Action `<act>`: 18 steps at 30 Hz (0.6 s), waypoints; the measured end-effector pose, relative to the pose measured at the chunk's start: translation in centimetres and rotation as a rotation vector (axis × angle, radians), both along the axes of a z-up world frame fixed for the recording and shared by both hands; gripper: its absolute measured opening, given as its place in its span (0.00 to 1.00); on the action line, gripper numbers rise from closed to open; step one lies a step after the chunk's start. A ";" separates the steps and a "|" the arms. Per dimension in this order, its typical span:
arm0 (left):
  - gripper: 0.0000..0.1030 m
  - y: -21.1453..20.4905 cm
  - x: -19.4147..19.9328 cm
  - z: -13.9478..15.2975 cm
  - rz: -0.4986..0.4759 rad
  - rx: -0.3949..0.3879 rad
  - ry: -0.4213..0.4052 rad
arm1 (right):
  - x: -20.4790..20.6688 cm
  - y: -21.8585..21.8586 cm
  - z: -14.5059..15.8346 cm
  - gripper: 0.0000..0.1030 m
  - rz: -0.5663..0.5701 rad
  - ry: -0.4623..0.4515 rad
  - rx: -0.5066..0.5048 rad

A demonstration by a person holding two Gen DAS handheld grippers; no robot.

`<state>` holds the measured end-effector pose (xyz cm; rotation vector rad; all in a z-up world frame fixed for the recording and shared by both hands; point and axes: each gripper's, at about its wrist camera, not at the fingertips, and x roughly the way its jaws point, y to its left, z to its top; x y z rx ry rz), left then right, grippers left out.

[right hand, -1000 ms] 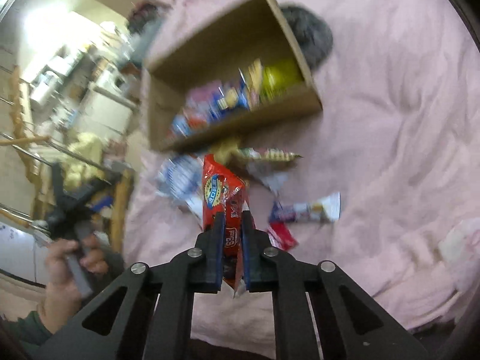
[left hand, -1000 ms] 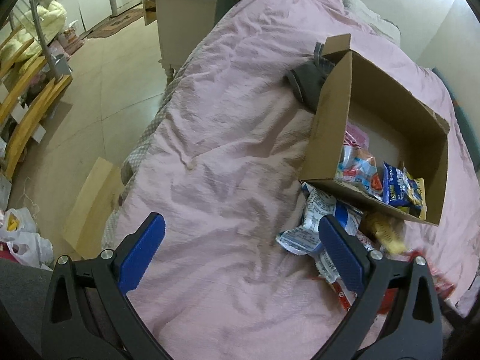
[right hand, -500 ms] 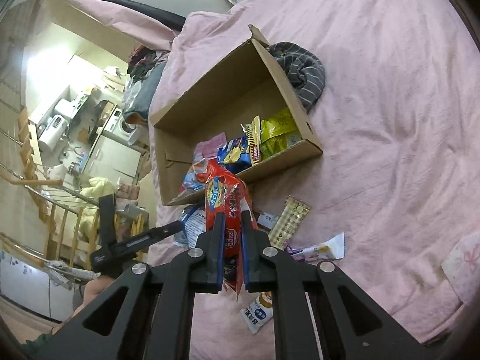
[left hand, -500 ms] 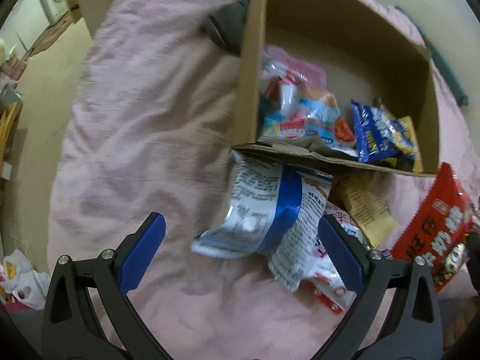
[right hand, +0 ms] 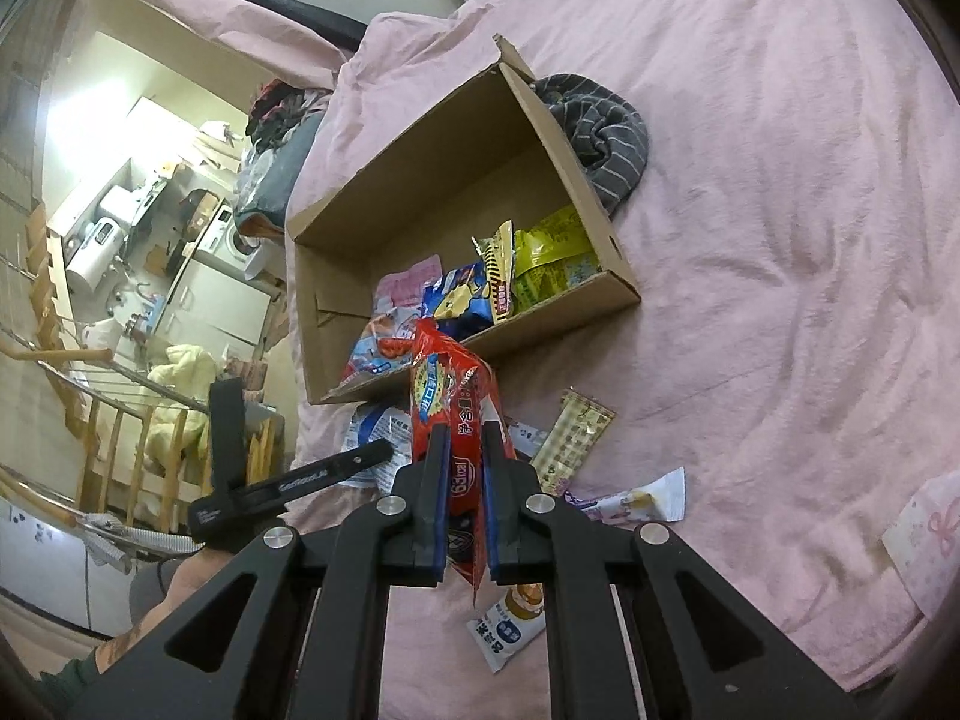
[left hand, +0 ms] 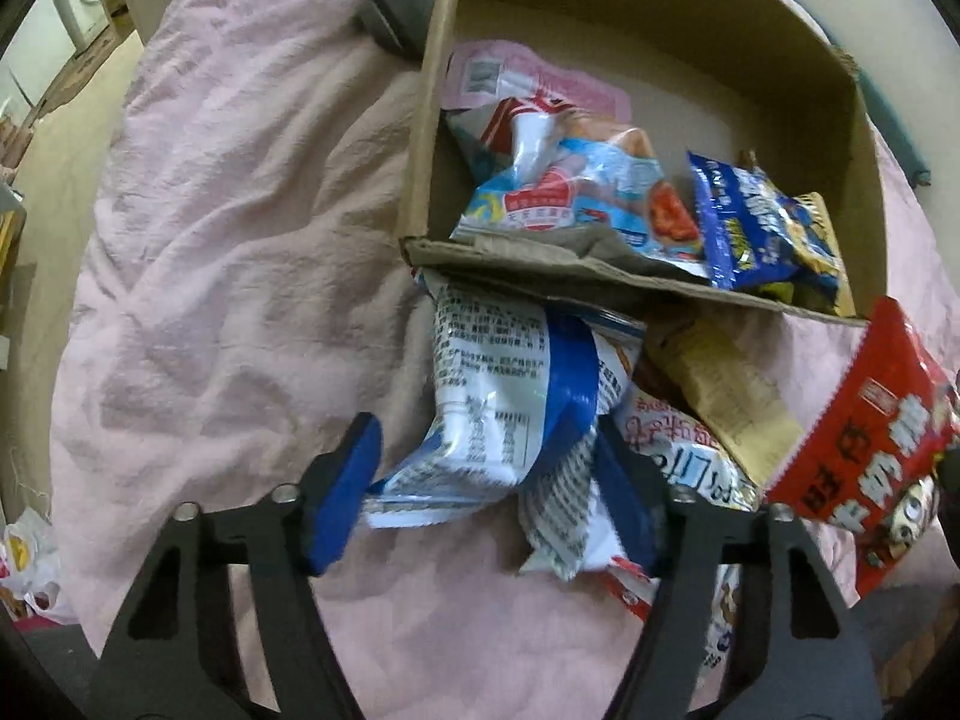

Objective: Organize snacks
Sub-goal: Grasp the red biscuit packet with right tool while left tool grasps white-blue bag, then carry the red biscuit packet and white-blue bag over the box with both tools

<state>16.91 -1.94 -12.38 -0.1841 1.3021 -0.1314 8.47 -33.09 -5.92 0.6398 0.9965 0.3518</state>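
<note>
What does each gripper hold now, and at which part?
The right gripper clamps the red snack packet at its lower end. The left gripper is closing around the white and blue packet, at its lower end, not yet gripping.

My left hand-held gripper points steeply down, jaws closing; my right hand-held gripper stays clamped, angled downward.

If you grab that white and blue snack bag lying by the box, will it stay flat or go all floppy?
Probably floppy: the white and blue bag is already crumpled and bent between the closing jaws of the left gripper. It looks shiny, so it may slip. It is likely light, since it barely dents the pink blanket.
</note>
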 end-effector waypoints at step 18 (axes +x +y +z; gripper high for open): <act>0.06 1.4 -6.7 4.6 -0.001 -0.031 -0.078 | -0.6 -0.3 0.3 0.09 -0.008 -0.011 0.013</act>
